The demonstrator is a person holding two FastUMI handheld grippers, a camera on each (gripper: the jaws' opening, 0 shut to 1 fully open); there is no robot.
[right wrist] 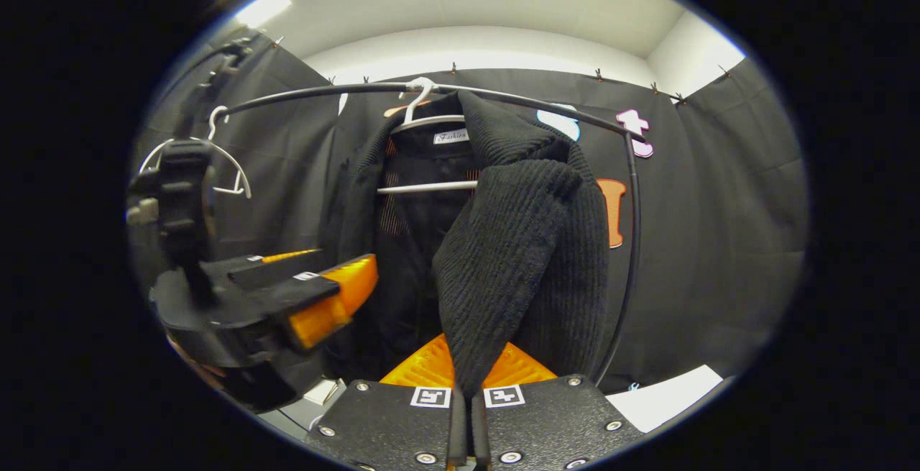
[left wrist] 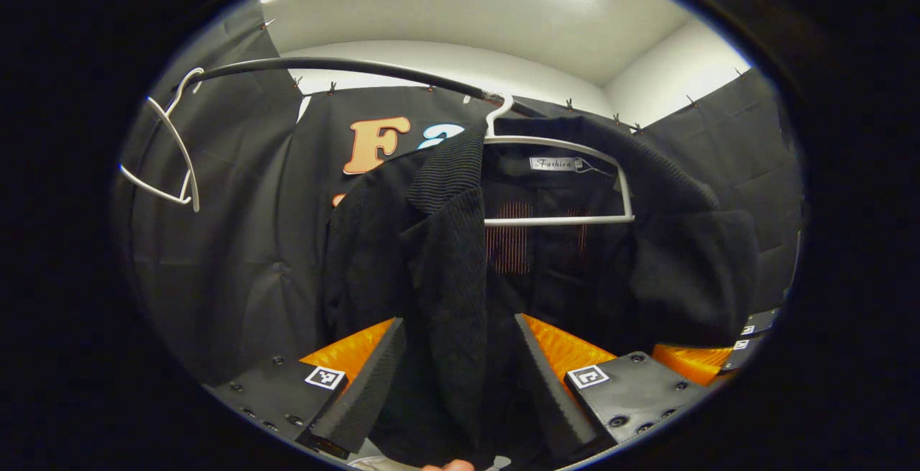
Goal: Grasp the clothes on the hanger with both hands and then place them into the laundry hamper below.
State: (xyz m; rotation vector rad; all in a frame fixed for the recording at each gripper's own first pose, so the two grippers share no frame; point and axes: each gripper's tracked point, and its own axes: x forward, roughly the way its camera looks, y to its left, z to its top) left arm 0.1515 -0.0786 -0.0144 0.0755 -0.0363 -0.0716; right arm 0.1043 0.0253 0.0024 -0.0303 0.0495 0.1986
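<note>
Your left gripper [left wrist: 460,377] stands with its fingers spread wide, the front edge of the black jacket [left wrist: 445,262] hanging down between them without either pad pressing on it. Your right gripper [right wrist: 468,413] has its fingers pressed together on the jacket's other front panel, a fold of ribbed cloth pinched between them. In the right gripper view your left gripper shows at the left, just beside the jacket. You have the jacket on its white hanger [left wrist: 568,190], hooked over the black rail [right wrist: 503,93]. An empty white hanger [left wrist: 169,154] hangs farther along the rail, well apart.
</note>
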